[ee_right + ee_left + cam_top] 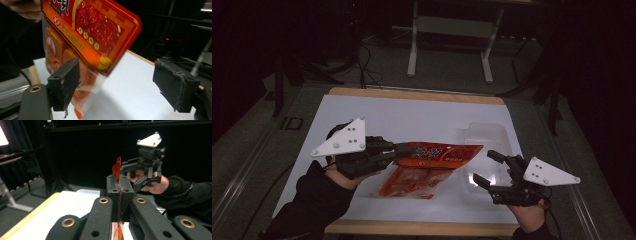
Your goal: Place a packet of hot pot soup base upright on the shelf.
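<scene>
My left tool (404, 148) pinches the red snack bag (432, 167) above the bench (387, 115); my right tool (486, 167), wide (nothing gripped), should clamp the bag's free corner squarely.

We see a snack packet (432, 167) in red and orange, printed with yellow characters and a picture of dark red slices. The table top (412, 115) is white with a light wooden edge. Both grippers (399, 150) (484, 167) are black, each topped by a pale grey plate.
</scene>
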